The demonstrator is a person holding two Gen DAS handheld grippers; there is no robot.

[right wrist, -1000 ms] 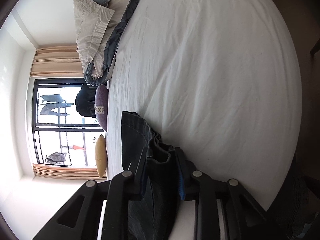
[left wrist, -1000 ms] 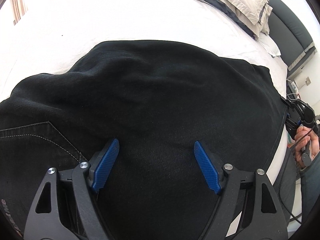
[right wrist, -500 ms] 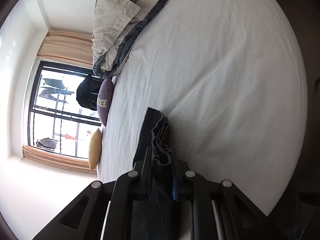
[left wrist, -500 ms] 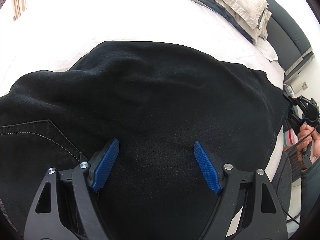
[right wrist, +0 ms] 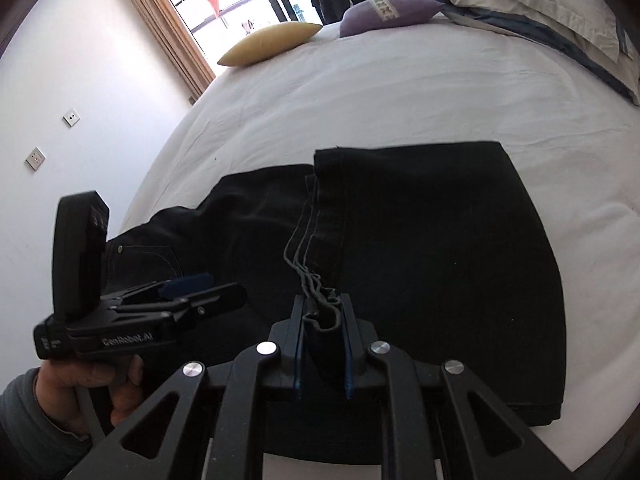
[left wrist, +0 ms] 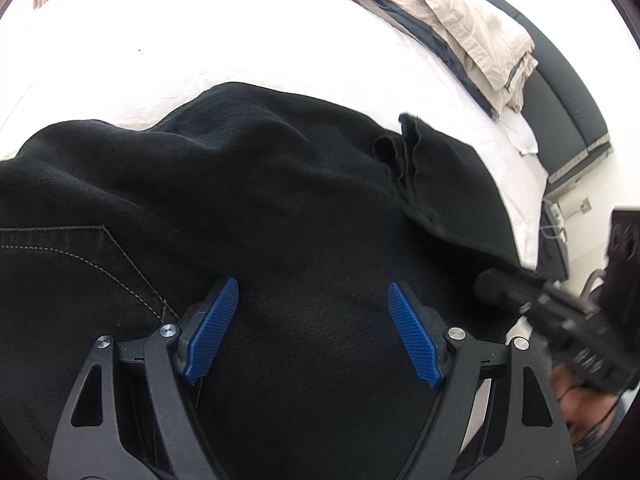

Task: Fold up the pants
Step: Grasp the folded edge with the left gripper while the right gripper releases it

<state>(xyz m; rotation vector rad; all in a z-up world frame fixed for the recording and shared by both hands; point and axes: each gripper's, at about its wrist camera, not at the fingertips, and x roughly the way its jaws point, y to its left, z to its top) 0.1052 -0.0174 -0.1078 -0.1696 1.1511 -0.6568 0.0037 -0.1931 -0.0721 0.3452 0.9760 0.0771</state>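
Note:
Black pants (left wrist: 280, 208) lie on the white bed (left wrist: 240, 40). A stitched back pocket (left wrist: 72, 268) shows at the left. My left gripper (left wrist: 312, 328) is open just above the pants, with nothing between its blue pads. My right gripper (right wrist: 322, 320) is shut on the bunched leg hems (right wrist: 316, 300) and holds them over the upper part of the pants (right wrist: 440, 260), the legs folded across. The left gripper also shows in the right wrist view (right wrist: 188, 286), and the right gripper shows blurred in the left wrist view (left wrist: 500, 284).
A beige and grey duvet (right wrist: 540, 4) is piled at the head of the bed. A purple cushion (right wrist: 388, 12) and a yellow cushion (right wrist: 268, 44) lie near the window. A dark headboard (left wrist: 560, 108) stands at the right. A white wall (right wrist: 80, 80) is on the left.
My right gripper has swung the leg hems up and over onto the upper part of the pants, close to my left gripper. My left gripper has stayed open in place.

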